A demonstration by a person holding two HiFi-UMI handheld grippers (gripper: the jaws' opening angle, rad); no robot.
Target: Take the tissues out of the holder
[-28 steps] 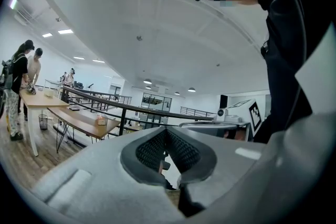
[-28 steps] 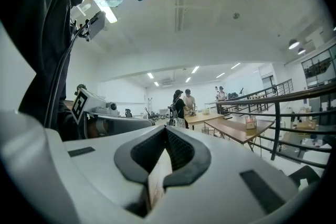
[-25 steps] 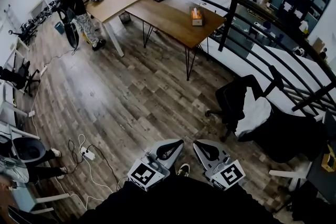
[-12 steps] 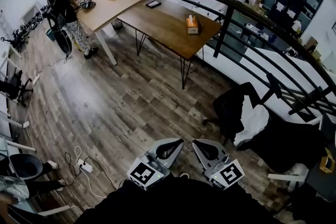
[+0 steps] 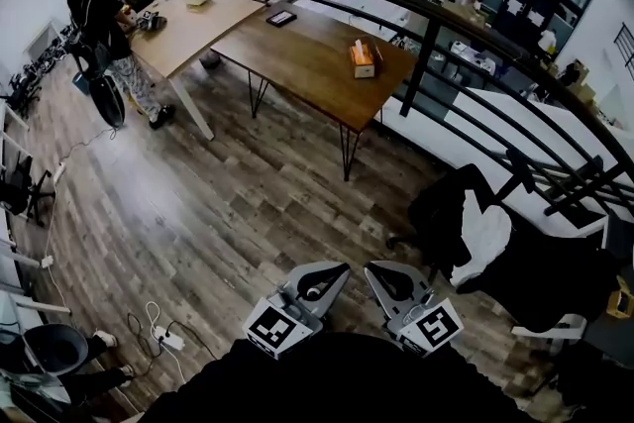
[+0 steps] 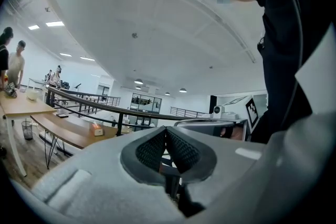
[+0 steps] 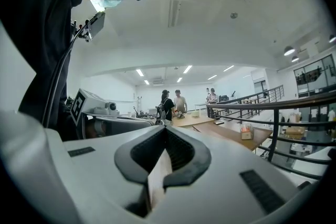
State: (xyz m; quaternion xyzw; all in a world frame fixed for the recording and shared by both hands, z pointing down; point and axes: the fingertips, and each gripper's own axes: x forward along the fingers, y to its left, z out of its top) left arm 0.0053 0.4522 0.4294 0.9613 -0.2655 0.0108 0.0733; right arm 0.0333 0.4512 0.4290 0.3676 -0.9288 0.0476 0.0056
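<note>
- While both grippers sit low against the person's dark top, the tissue holder [image 5: 362, 57] stands well away, across the wood floor [image 5: 228, 203]; it is on the dark table [image 5: 307, 54], near the end beside the black railing [image 5: 428, 30]
- left gripper [image 5: 338, 269]: fingers pressed together, nothing between them; pointed out over the floor
- right gripper [image 5: 372, 270]: fingers also closed tight and empty; just beside the left one, tips angled towards each other
- light table [image 5: 193, 25] butts against the dark one; two people [image 5: 104, 10] stand at its far side
- black chair [image 5: 446, 208] with a white cloth over it stands near the railing, right of the grippers
- power strip [image 5: 168, 340] and cable lie on the floor at lower left
</note>
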